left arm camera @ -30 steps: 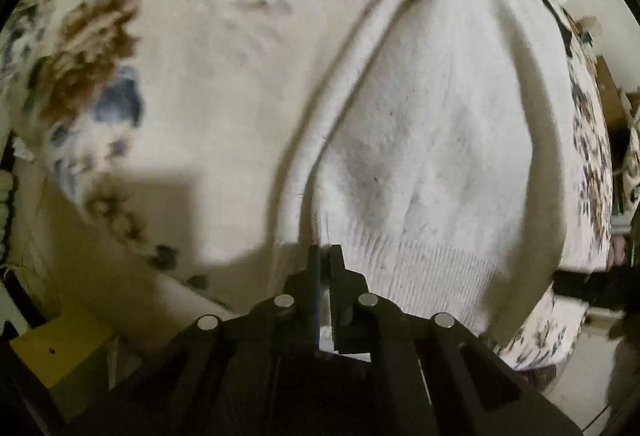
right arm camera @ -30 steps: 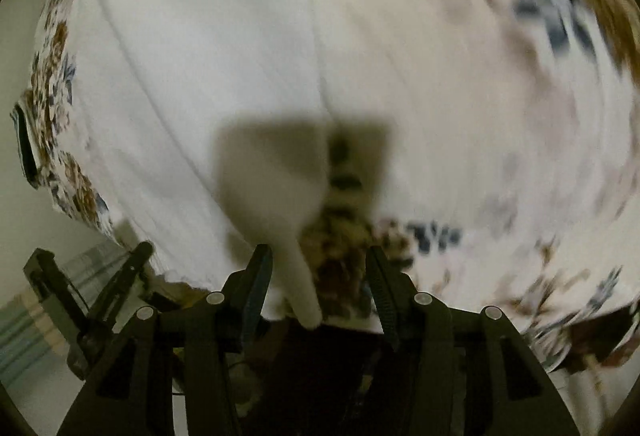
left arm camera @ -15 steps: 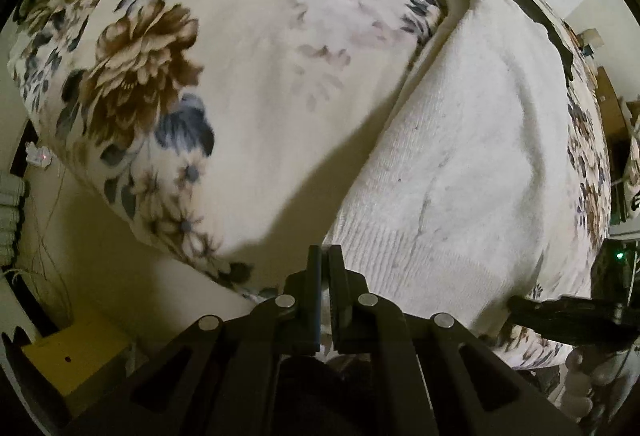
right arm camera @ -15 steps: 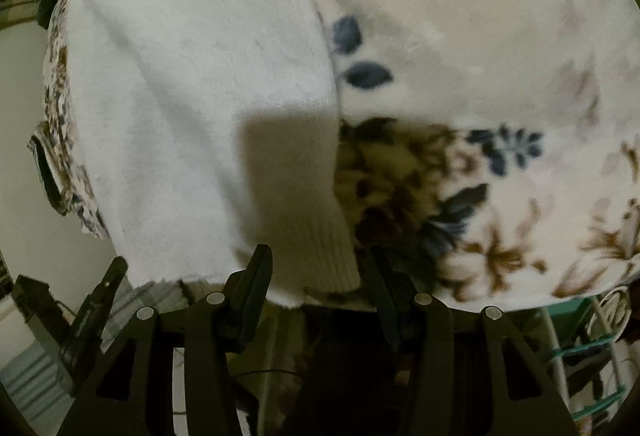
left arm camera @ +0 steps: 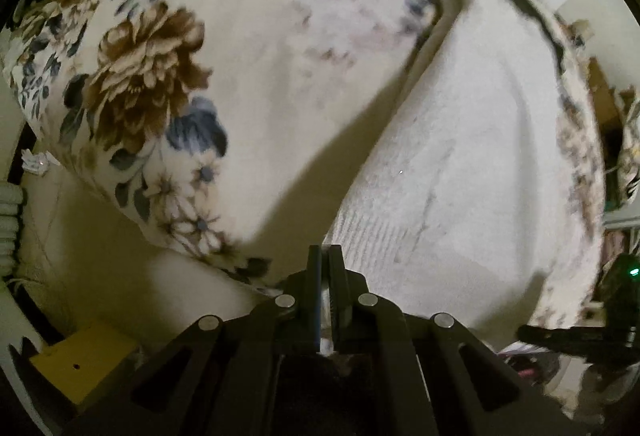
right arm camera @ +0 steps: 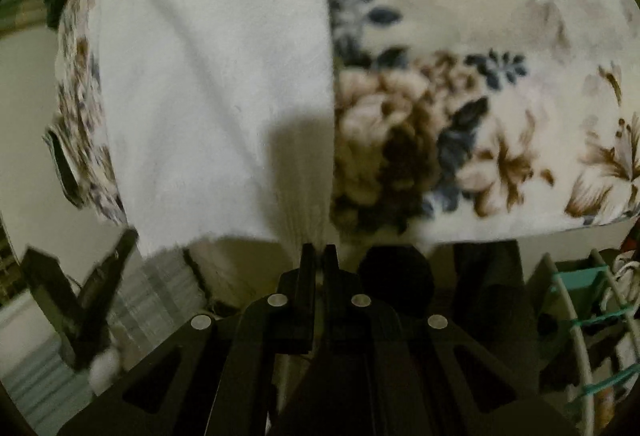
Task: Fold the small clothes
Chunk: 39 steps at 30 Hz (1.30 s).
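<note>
Jaws closed, sweater (left arm camera: 472, 164) hem grip unclear

Right gripper (right arm camera: 319, 256) pinching white garment (right arm camera: 208, 84) hem (ribbed), floral blanket (right arm camera: 480, 108) beneath

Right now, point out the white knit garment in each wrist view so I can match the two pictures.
Left wrist: the white knit garment fills the right half, its ribbed hem running down to the left gripper.
Right wrist: it fills the left-centre, ribbed hem at the right gripper.
Shared landmark: the floral blanket under it, left of the garment in the left view, right of it in the right view.
</note>
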Motion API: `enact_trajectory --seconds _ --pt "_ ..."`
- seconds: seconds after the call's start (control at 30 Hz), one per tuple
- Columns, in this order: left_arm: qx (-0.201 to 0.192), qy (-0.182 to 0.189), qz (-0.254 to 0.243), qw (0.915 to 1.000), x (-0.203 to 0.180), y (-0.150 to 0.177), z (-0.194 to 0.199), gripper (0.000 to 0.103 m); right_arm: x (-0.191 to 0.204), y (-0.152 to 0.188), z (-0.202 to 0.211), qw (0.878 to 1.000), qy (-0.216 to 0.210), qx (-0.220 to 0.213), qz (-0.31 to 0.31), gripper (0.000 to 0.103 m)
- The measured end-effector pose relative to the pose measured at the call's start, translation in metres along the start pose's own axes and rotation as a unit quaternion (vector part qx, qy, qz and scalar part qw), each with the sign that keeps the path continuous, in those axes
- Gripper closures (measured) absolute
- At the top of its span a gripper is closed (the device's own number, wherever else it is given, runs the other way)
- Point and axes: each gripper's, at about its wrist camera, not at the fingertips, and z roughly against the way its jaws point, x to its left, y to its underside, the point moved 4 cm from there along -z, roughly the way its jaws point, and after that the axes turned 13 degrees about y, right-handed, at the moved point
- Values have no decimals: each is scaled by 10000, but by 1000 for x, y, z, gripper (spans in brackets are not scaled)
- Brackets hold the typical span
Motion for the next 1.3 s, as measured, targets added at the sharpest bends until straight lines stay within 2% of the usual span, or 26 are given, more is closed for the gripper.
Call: enact_trajectory --seconds 0.07,0.1,0.17,0.23,0.27,0.33,0.4,0.47,0.57,0.7,0.77,0.8,0.87,0.97,1.0,1.1,1.2,1.3 --pt "264 -24 87 9996 15 2 -23 101 -1 -4 -15 9997 239 92 -32 100" --pt "440 25 100 9990 19 3 -34 100 -2 -8 -27 9994 299 154 -76 100" --pt "629 -105 157 9978 25 0 -42 101 -4 -16 -41 9991 316 265 -55 99" --pt "568 221 232 9979 24 -4 -34 100 -6 -22 -43 9987 378 331 -58 94" --pt "496 312 256 9980 23 -5 -27 99 -7 -21 -38 9994 193 264 -86 90" --pt "392 544 247 9974 22 -8 -18 90 -8 -20 -29 9997 -179 129 -139 54" --pt "322 774 216 9962 19 -11 -16 62 -16 -25 -24 9990 -385 47 -210 48" --pt "285 836 189 9959 18 -16 -21 52 -21 -27 -27 9984 -474 64 -305 48" --pt "228 1085 117 9938 5 -30 -36 51 -30 -40 -34 9974 -514 47 -499 48" --pt "357 1102 38 9933 -16 -37 -58 52 -28 -48 -48 9970 -477 30 -606 48" --pt "330 1072 -18 9937 -26 -36 -54 52 -28 -52 -48 9976 -375 -3 -581 58" --pt "282 1028 -82 9943 -31 -36 -48 52 -25 -50 -49 9986 -253 81 -447 70" --pt "137 983 -228 9948 -45 -42 -32 52 -20 -48 -43 9995 -100 146 -269 71" --pt "-137 1133 -334 9929 -68 -71 -9 51 -24 -52 -12 9999 116 1 -115 64" --pt "-208 1186 -354 9921 -75 -83 -5 51 -28 -58 6 9998 63 -133 -143 57" --pt "-494 1429 -456 9874 -111 -141 -6 41 -35 -89 55 9968 -217 -603 -478 52" --pt "-710 1543 -560 9839 -132 -191 -12 41 -33 -139 99 9893 -610 -1101 -744 42" --pt "-806 1600 -683 9815 -163 -241 -36 41 -25 -199 134 9806 -839 -1533 -892 42"
